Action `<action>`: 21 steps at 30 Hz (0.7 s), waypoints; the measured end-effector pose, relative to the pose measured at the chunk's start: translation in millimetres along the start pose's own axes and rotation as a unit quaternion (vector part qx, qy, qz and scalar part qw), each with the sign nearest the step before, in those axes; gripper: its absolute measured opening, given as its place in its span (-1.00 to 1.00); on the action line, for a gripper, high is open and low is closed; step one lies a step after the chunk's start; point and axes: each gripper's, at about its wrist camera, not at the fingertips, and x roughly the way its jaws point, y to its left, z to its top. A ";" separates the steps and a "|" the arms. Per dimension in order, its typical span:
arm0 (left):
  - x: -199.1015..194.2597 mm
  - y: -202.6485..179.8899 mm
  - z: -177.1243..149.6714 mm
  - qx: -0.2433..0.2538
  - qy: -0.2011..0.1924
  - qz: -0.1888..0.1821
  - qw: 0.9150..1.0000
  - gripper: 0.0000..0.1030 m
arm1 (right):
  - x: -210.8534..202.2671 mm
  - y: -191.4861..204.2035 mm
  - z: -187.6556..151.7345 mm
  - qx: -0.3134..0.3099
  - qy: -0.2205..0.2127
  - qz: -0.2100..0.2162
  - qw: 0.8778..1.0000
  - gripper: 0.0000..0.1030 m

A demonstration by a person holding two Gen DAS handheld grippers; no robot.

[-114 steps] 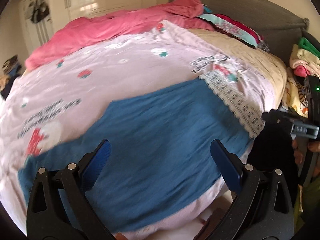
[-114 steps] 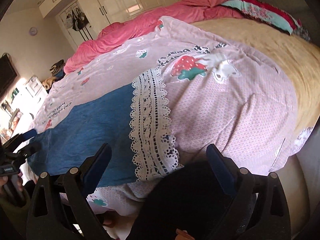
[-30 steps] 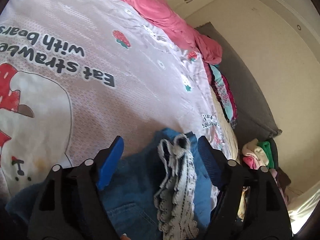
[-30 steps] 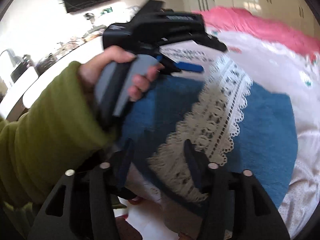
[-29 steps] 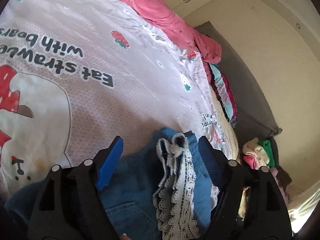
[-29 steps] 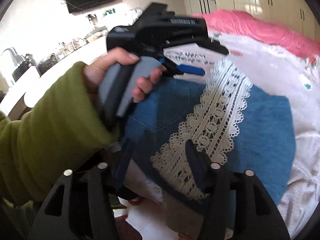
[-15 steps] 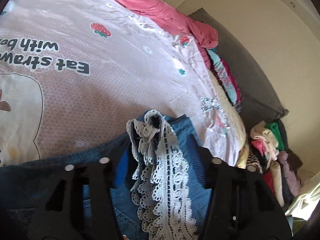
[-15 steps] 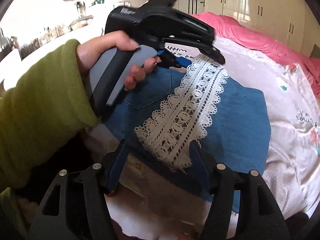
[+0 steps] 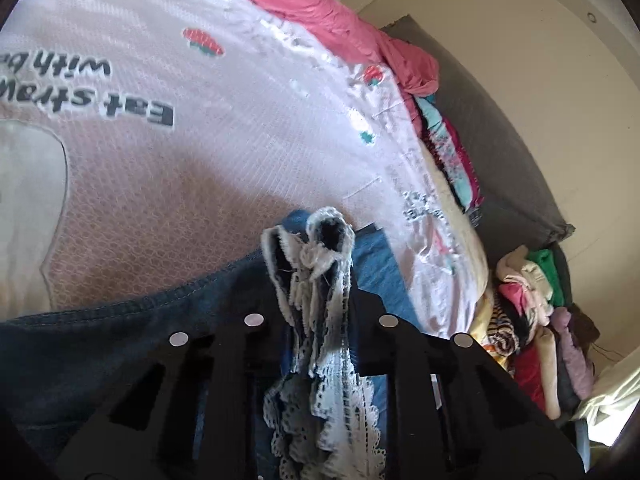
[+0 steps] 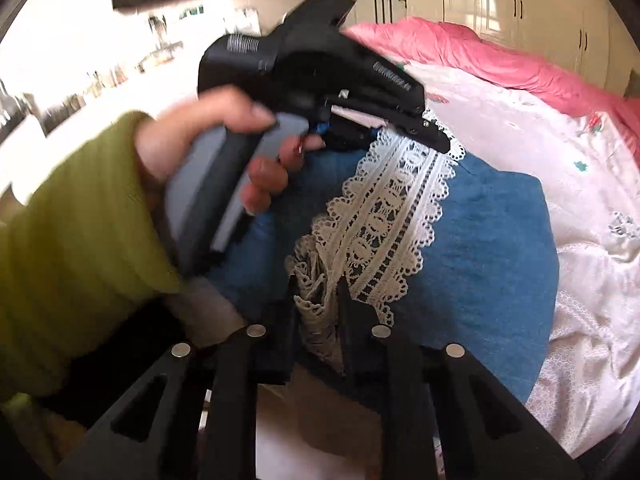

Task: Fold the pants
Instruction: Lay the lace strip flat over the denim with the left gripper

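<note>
Blue denim pants with a white lace hem lie folded on the bed's near edge. My right gripper has its jaws closing, and the near end of the lace is bunched and pinched between them. In the left wrist view, the jaws of my left gripper are closing too, with the far end of the lace hem gathered up and squeezed between them over the denim. The right wrist view shows the left gripper held by a hand in a green sleeve.
The pants rest on a pale pink bedspread printed with strawberries and lettering. A bright pink duvet lies along the far side. A heap of clothes sits beside the grey headboard. Wardrobe doors stand behind the bed.
Both grippers' jaws have narrowed from wide apart onto the lace hem, one at each end. The lace has bunched up between the fingers, and both grippers have edged in over the pants.
</note>
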 end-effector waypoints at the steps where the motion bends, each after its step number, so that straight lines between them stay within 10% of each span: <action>1: -7.8 -2.8 0.8 0.005 -0.009 -0.001 1.000 -0.76 | -5.4 2.3 3.0 -0.003 -0.007 0.014 1.000 -0.68; 7: -1.9 8.7 -3.5 0.014 0.012 0.084 0.996 -0.67 | 24.2 8.1 -1.9 -0.020 0.036 0.023 0.999 -0.59; 12: -1.7 17.2 -2.5 0.002 0.014 0.074 0.997 -0.61 | 22.4 14.3 -3.8 -0.032 0.027 0.040 0.998 -0.33; 21: -47.4 3.1 -4.1 0.017 -0.048 0.110 0.993 0.08 | -38.1 -20.6 -11.0 0.021 -0.018 0.069 0.997 -0.17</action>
